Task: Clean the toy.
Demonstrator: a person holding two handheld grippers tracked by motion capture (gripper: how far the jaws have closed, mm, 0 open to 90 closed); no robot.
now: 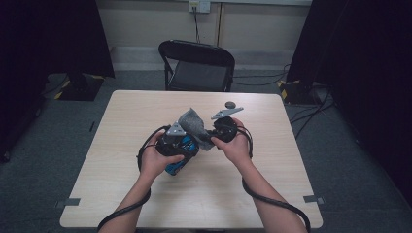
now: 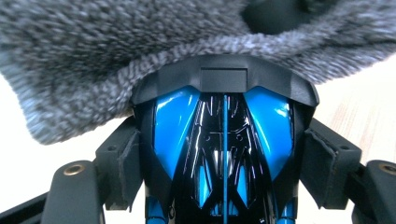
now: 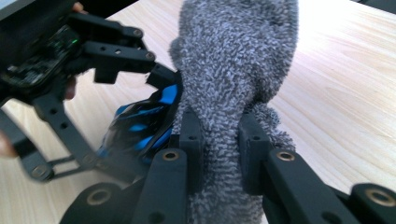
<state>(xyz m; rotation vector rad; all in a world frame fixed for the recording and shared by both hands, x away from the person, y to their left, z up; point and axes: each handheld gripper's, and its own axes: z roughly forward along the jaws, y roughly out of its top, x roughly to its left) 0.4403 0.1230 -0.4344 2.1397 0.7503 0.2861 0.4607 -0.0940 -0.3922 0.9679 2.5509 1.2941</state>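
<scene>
- Mid-table, left gripper (image 1: 187, 141) clamps the blue-black toy (image 2: 223, 154) between its pads.
- Right gripper (image 3: 218, 140) pinches the grey cloth (image 3: 236, 60), draped over the toy's front.
- Small dark disc (image 1: 230, 104) near the table (image 1: 145, 194) far edge; chair (image 1: 197, 65) beyond.

The high view is dim, with dark curtains to both sides; the table (image 1: 145, 194) catches soft light from above with faint shadows. In the left gripper view, glare streaks the glossy blue toy (image 2: 224, 154) between the jaws, the cloth (image 2: 93, 60) beyond is blurred, and the background is blown out white. The right gripper view is bright and sharp near the jaws; the table washes out beyond them at top right.
</scene>
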